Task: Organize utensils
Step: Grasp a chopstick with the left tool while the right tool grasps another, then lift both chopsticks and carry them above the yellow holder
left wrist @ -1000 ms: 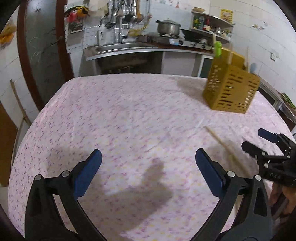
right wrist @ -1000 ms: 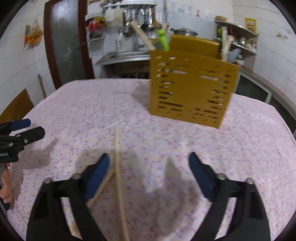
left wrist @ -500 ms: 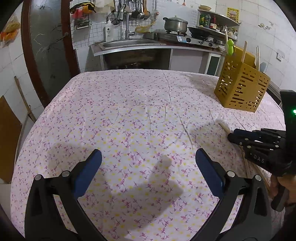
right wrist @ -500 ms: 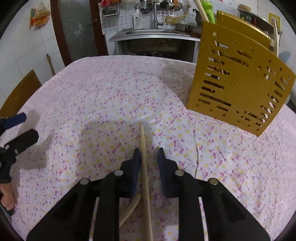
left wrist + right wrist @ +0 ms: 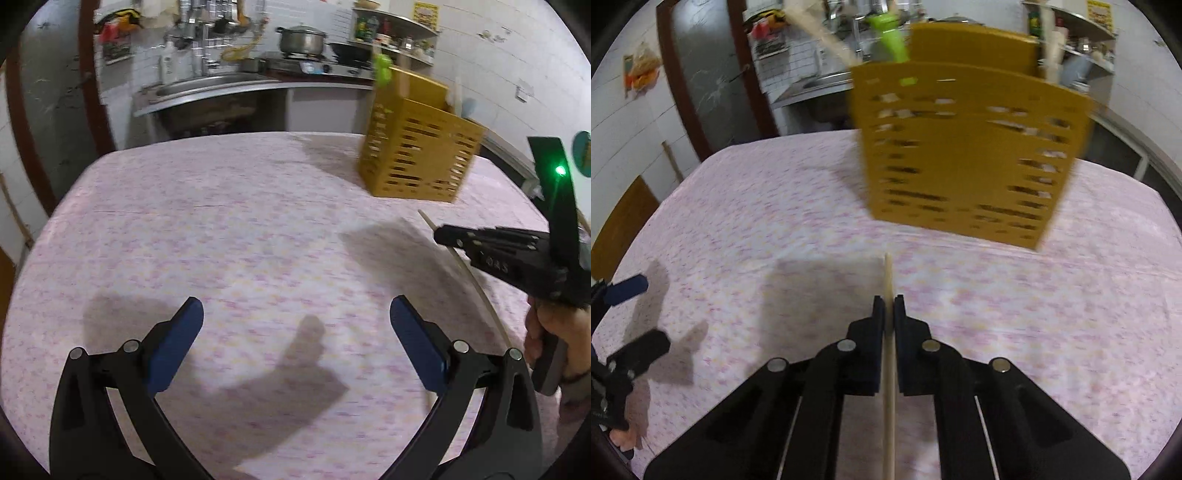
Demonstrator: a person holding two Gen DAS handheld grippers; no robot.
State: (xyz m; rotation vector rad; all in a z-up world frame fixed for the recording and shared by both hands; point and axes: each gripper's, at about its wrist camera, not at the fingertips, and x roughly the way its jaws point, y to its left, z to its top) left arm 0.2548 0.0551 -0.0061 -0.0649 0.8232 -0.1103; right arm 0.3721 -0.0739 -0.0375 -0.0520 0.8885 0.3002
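Two grippers over the floral tablecloth (image 5: 229,221). Right gripper (image 5: 889,308) has just been closing and now clamps a thin wooden stick (image 5: 888,280) between its pads; the stick's tip pokes out ahead toward the yellow slotted utensil holder (image 5: 964,155). Left gripper (image 5: 295,332) hangs with jaws spread wide, nothing between them. Holder stands at the table's far right (already carrying a green utensil (image 5: 892,35) and wooden handles). Both views are motion-blurred.
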